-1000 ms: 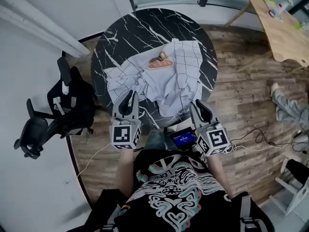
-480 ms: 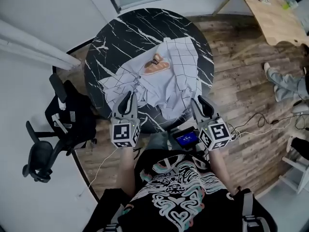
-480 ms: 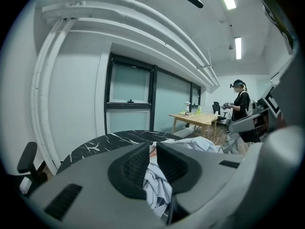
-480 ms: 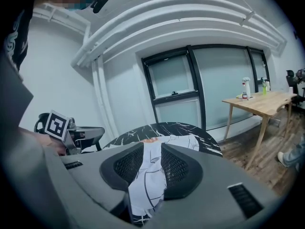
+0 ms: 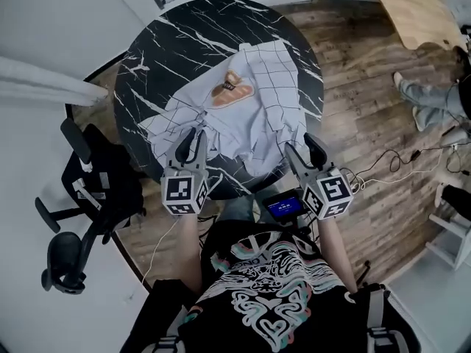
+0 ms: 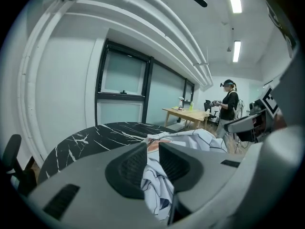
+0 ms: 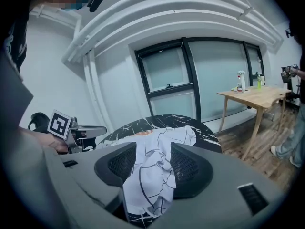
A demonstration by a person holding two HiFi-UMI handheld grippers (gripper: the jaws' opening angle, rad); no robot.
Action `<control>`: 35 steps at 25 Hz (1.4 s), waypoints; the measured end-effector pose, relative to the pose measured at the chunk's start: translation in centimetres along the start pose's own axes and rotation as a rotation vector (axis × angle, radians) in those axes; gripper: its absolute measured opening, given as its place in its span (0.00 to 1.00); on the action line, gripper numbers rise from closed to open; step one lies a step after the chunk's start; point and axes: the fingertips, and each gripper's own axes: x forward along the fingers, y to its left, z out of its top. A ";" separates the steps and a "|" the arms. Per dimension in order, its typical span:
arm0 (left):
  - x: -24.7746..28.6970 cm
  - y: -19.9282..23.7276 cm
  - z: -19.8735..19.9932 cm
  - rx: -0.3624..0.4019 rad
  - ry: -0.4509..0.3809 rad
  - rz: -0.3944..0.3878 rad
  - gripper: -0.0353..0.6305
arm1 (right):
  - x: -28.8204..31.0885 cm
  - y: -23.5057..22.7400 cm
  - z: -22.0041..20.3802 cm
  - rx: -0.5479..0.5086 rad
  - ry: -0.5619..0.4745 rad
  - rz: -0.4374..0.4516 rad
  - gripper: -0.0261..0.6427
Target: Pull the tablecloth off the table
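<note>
We are looking down on a round black marble desk on a wood plank floor, with the checked tablecloth lying crumpled across the desk's near half. We are holding both grippers at the near rim. The left gripper fingers are easing open while pinching a fold of the tablecloth, and the right gripper fingers are opening wide around a loose bunch.

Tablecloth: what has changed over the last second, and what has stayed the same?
Both grippers' jaws are opening: the right gripper has loosened around the white grid-patterned tablecloth, while the left gripper still pinches a fold. Unchanged: the cloth lies bunched on the round black marble table, the tan object rests on it, and both grippers are at the near edge.
</note>
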 end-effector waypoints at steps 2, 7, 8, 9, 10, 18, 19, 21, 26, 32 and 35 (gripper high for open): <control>0.5 0.0 -0.2 0.007 0.013 -0.014 0.20 | 0.3 -0.2 -0.2 0.013 0.005 -0.010 0.35; 2.0 -0.3 -0.6 0.033 0.050 -0.065 0.26 | 1.1 -0.6 -0.9 0.049 0.035 -0.027 0.39; 2.3 -0.3 -0.7 0.037 0.057 -0.076 0.27 | 1.3 -0.6 -1.0 0.052 0.039 -0.029 0.40; 2.6 -0.4 -0.9 0.039 0.066 -0.089 0.29 | 1.5 -0.7 -1.0 0.053 0.040 -0.032 0.40; 3.0 -0.5 -1.1 0.039 0.078 -0.102 0.32 | 1.7 -0.8 -0.9 0.053 0.040 -0.037 0.40; 5.1 -0.2 -2.8 0.030 0.152 -0.165 0.46 | 2.9 -1.6 -1.9 0.049 0.067 -0.072 0.46; 5.3 -0.3 -2.9 0.032 0.162 -0.173 0.48 | 3.0 -1.6 -2.0 0.051 0.070 -0.074 0.48; 5.7 -0.6 -3.4 0.048 0.185 -0.190 0.53 | 3.1 -1.7 -2.2 0.050 0.081 -0.077 0.49; 6.9 -1.1 -4.2 0.094 0.228 -0.211 0.67 | 3.9 -2.0 -3.0 0.058 0.119 -0.070 0.58; 8.3 -0.7 -5.1 0.102 0.252 -0.211 0.72 | 4.4 -1.4 -3.9 0.068 0.145 -0.066 0.60; 8.9 0.0 -5.7 0.125 0.273 -0.178 0.76 | 4.9 -1.3 -4.3 0.066 0.152 -0.062 0.61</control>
